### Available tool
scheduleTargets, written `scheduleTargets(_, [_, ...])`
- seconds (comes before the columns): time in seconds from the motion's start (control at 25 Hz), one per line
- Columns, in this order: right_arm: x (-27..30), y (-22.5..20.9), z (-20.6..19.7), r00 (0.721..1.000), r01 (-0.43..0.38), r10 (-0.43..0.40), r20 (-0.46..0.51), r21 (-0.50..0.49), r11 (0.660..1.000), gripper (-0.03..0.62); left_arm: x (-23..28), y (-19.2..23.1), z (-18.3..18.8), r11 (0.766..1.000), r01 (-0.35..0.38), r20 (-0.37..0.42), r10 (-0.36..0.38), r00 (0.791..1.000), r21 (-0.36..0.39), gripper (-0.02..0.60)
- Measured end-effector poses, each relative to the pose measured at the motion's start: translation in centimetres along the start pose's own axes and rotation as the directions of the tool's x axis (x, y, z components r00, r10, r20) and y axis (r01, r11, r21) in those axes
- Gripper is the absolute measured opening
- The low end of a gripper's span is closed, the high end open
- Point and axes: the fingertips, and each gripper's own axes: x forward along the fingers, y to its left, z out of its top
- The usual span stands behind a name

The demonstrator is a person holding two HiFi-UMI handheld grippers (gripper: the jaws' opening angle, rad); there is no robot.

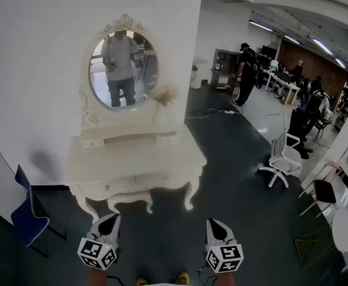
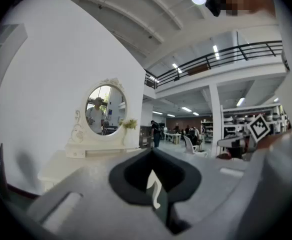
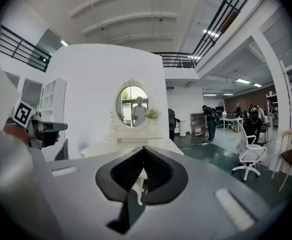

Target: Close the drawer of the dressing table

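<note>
A cream dressing table (image 1: 132,159) with an oval mirror (image 1: 123,70) stands against the white wall, ahead of me. Its middle drawer (image 1: 128,187) sits under the top. From this distance I cannot tell how far it stands out. My left gripper (image 1: 110,217) and right gripper (image 1: 216,222) hang low in the head view, well short of the table and touching nothing. Both are shut and empty, with their tips meeting. The table (image 2: 71,159) lies beyond the left gripper (image 2: 151,152). The right gripper (image 3: 144,148) points at the table (image 3: 131,145).
A blue chair (image 1: 24,212) stands left of the table and a white office chair (image 1: 283,157) to the right. A wooden chair (image 1: 324,192) and a round white table (image 1: 343,228) are at the far right. People stand at desks in the back. The floor is dark.
</note>
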Motion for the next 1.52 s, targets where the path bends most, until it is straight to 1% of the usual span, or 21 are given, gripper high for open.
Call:
scheduleTargets(0.4, [0.1,0.2,-0.2,1.000,-0.007,0.007,-0.007,0.025,1.000,0.002,0.3,-0.2,-0.3,1.000,0.010,-0.003,-0.010,1.000,-0.006,-0.002])
scheduleTargets(0.6, [-0.3,0.3,-0.1,1.000,-0.013,0.012,0.015,0.030,0.999,0.002,0.4,-0.6,-0.5,1.000,0.020,-0.011,-0.020,1.000,-0.009,-0.002])
scheduleTargets(0.84, [-0.4,0.2,-0.2,1.000,0.001,-0.001,0.022,0.004,1.000,0.003,0.4,-1.1,-0.8,1.000,0.028,-0.015,-0.028,0.999,-0.010,-0.001])
scheduleTargets(1.0, [-0.3,0.6,-0.5,1.000,-0.016,0.016,0.017,-0.009,1.000,0.016,0.3,-1.2,-0.9,0.999,0.029,-0.015,-0.029,0.999,-0.017,-0.001])
scheduleTargets(1.16, [-0.2,0.9,-0.8,1.000,-0.023,0.023,0.004,-0.020,1.000,0.053,0.2,-1.4,-1.2,0.999,0.029,-0.022,-0.029,0.999,-0.015,0.000])
scheduleTargets(1.36, [-0.3,0.7,-1.1,1.000,-0.015,0.015,-0.007,-0.014,1.000,0.055,0.0,-1.4,-1.5,0.999,0.030,-0.024,-0.030,0.999,-0.019,0.000])
scheduleTargets(1.4, [-0.3,0.7,-1.1,1.000,-0.014,0.014,-0.007,-0.007,1.000,0.067,0.0,-1.3,-1.4,0.999,0.031,-0.025,-0.032,0.999,-0.020,0.000])
scheduleTargets(1.52, [-0.3,1.0,-1.4,1.000,-0.017,0.018,-0.013,0.008,1.000,0.069,-0.3,-1.1,-1.7,0.999,0.034,-0.028,-0.034,0.999,-0.023,0.000])
